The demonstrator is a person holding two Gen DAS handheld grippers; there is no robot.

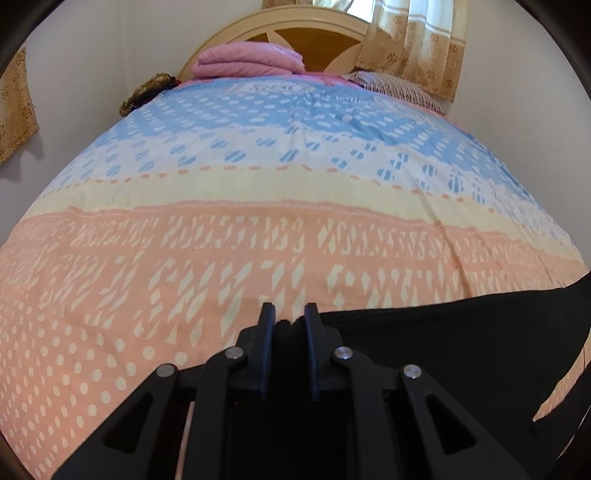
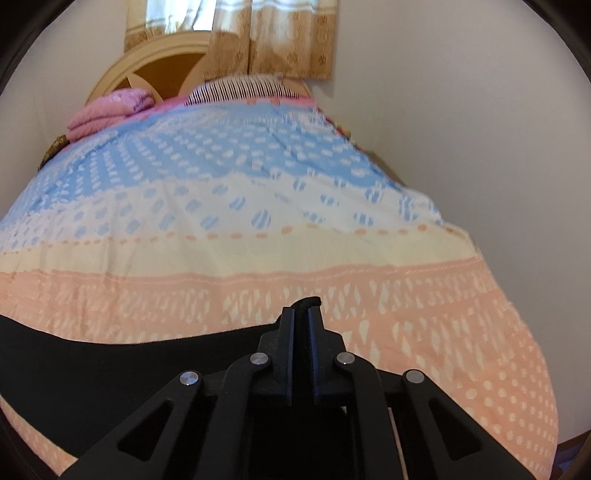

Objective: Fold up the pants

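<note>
Pants [image 1: 461, 343], black, stretched over near end of bed [image 1: 258, 236]. Left claw [image 1: 289, 314] pinching one corner, right claw [image 2: 301, 314] nearly closed on other corner. Rest of garment cut off below frame. Pink blanket [image 1: 247, 61] folded by headboard [image 1: 280, 29].

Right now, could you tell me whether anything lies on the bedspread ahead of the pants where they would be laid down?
Nothing visible does. Both the left gripper and right gripper pinch the black pants, and the bedspread ahead lies bare up to the pink blanket.
</note>
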